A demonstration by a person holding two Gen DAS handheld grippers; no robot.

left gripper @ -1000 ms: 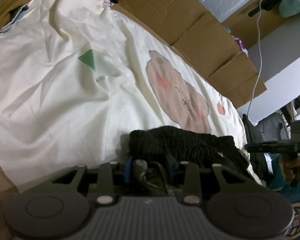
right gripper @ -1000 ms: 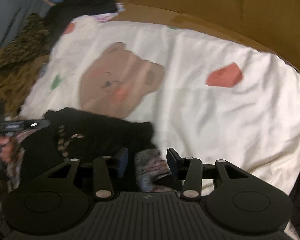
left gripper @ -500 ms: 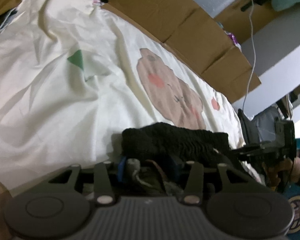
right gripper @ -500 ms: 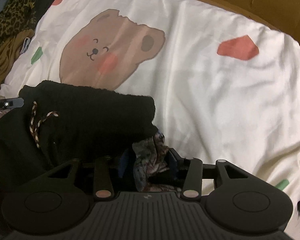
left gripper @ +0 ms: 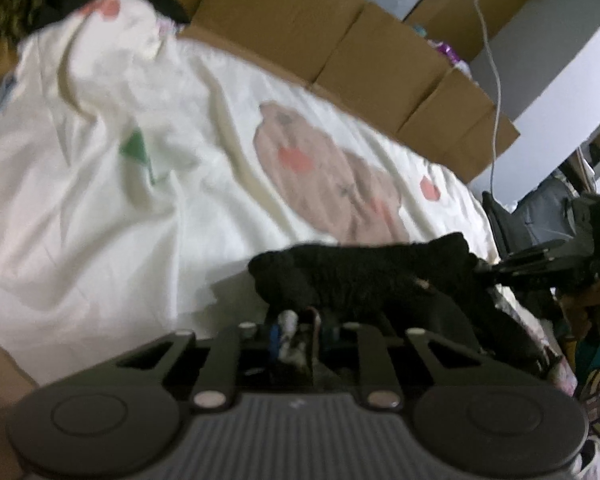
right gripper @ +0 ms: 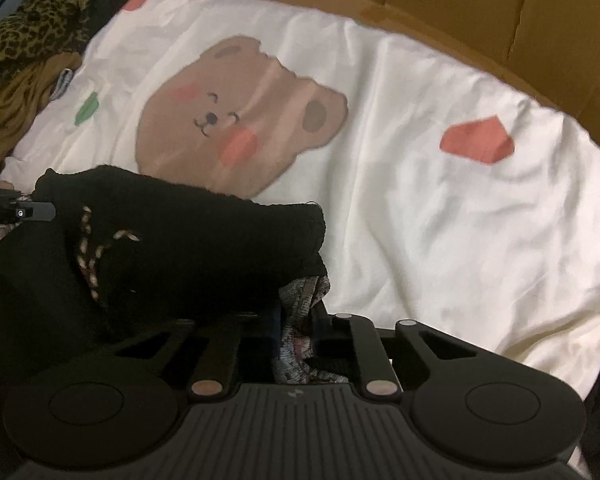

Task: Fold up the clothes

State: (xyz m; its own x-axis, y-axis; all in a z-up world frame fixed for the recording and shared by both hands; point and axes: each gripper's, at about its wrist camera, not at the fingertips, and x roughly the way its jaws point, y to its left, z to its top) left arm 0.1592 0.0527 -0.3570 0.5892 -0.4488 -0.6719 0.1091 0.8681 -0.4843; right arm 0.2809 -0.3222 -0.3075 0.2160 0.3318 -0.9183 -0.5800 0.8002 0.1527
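I find no words or numbers I can read in either view. The only marks are a small pale logo, too small to make out, on the ribbed body of the left gripper and of the right gripper, and a tiny white ring symbol on the left gripper's finger tip at the left edge of the right wrist view.

Both grippers' fingers just closed on patterned cloth; black garment lifted slightly off sheet.
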